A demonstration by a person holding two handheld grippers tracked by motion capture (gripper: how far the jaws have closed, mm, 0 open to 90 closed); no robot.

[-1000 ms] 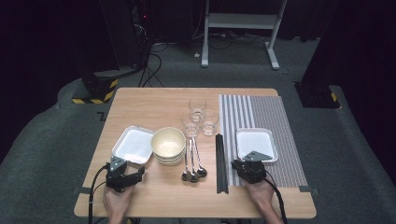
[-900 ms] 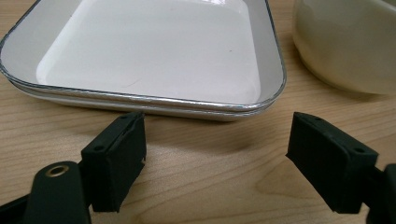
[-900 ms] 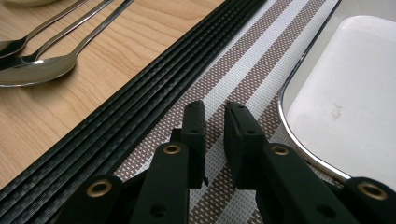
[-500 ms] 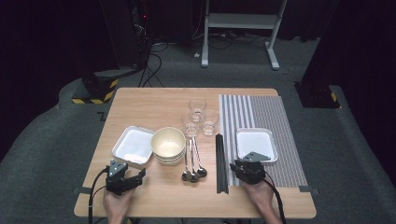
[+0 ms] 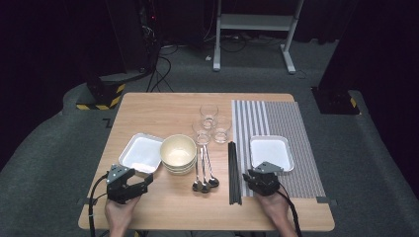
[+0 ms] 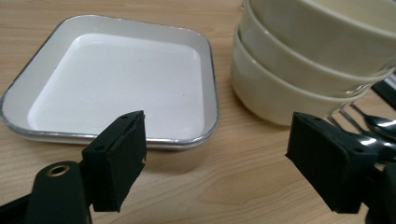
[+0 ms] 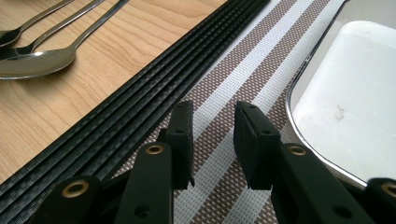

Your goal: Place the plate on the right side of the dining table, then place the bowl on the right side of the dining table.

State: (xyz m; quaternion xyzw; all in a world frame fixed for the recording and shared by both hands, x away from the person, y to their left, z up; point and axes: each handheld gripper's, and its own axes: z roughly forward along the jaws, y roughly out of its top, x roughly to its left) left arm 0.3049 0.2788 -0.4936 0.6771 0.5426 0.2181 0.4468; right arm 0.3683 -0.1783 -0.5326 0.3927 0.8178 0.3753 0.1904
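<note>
Ahead of the left gripper (image 5: 141, 181), whose jaws stand wide apart and empty, lies the white tray (image 6: 126, 84), with the stacked bowls (image 6: 317, 60) just to its right. Beside the right gripper (image 7: 214, 137), its jaws having just been opening with nothing between them, the black chopsticks (image 7: 154, 100) run lengthwise on its left, nearer this hand; a second tray (image 7: 355, 98) sits to its right.

Dark lab studio, black curtains (image 5: 44, 59), cables (image 5: 163, 69), lone table (image 5: 148, 106)
</note>
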